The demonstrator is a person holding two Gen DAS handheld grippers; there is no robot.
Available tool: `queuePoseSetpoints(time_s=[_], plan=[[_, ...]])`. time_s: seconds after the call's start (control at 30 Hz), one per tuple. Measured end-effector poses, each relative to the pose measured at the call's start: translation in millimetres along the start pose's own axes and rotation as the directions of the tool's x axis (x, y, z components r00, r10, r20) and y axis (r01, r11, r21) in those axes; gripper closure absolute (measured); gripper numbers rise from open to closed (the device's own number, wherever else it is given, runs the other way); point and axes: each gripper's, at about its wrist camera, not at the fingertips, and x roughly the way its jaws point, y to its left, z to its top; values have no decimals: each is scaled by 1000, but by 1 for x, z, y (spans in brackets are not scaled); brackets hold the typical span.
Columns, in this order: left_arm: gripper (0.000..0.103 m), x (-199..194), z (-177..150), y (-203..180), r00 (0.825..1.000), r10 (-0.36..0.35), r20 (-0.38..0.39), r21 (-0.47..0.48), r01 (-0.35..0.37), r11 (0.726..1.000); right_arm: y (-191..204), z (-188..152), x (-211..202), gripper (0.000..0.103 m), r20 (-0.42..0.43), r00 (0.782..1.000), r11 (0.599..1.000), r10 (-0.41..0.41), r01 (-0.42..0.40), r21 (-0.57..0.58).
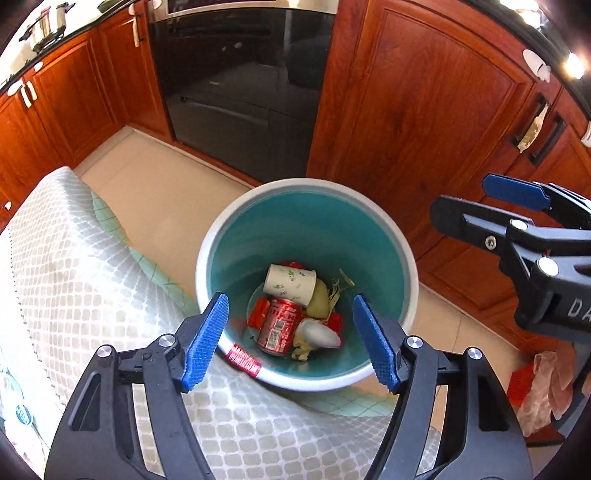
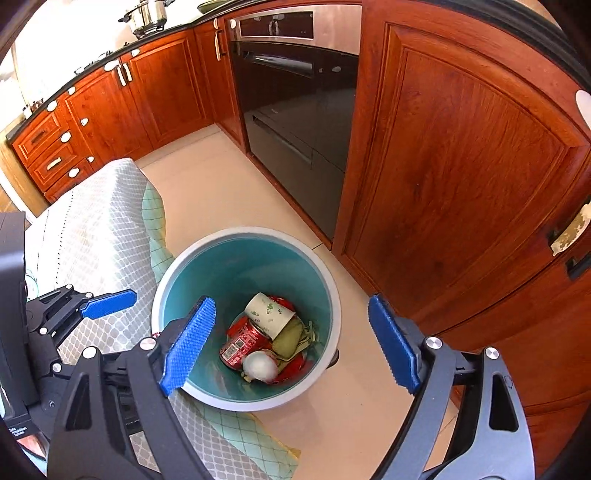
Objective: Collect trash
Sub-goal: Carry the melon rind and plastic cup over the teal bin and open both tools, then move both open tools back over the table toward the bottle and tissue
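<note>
Nearest the lens, black arms and blue pads (image 1: 207,341) of the left gripper (image 1: 291,341), spread wide and empty, aimed down over the near rim of the trash bin (image 1: 207,258). Same stance for the right gripper (image 2: 291,347) — jaws wide apart, nothing between them, tilted down at the bin from its right side, one blue pad over the bin's near-left rim, the other over floor tile (image 2: 229,184).

Inside the teal bin, at the bottom: a red soda can (image 1: 279,325) lying on its side, long axis running from the near wall toward the far wall; a paper cup (image 1: 291,282) also tipped over, across the can's far end, its open mouth toward the left in the left view; crumpled white paper (image 1: 319,334) just beside the can; greenish scraps (image 1: 321,301) and red wrappers underneath.

Seen only from the left wrist: a red label (image 1: 243,360) on the bin's near rim, and a pink bag (image 1: 543,391) low at the right. Seen only from the right wrist: the oven's steel control panel (image 2: 295,27) and a drawer stack (image 2: 51,155) at far left. Patterned cloth (image 1: 74,277) touching the bin's left side in both.
</note>
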Motion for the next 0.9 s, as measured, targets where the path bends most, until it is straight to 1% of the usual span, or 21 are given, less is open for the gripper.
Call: queuePoseSetpoints(time_s=[0.1,0.2,0.33,0.47,0.53,0.67,0.8,0.9], plan=[[31,-11,-7,9,1000,22,1,-15,-22,1000,8,-2,-2,22,-5,1000,1000,11,-11,-9],[31,-31,-20,21,999,47,9,-43,-47,998,20,-4,-4,22,-9,1000,999,30,-30,-22],[30,-61,-40,44,996,82,28,-98,-79,992,46,-8,-9,22,-9,997,996,75,-75,-52],[30,-88,-66,72,990,134,35,-152,-127,980,78,-14,-14,22,-11,993,988,119,-119,-98],[30,-100,-80,87,986,162,31,-177,-154,972,94,-16,-15,18,-15,990,984,141,-142,-110],[29,-120,-112,122,976,215,19,-240,-204,949,128,-22,-16,17,-43,982,971,185,-190,-146],[29,-131,-141,155,969,246,-7,-304,-236,923,168,-28,-15,17,-86,971,952,225,-237,-192],[29,-141,-160,177,965,260,-10,-346,-248,905,198,-30,-16,17,-104,963,935,248,-266,-234]])
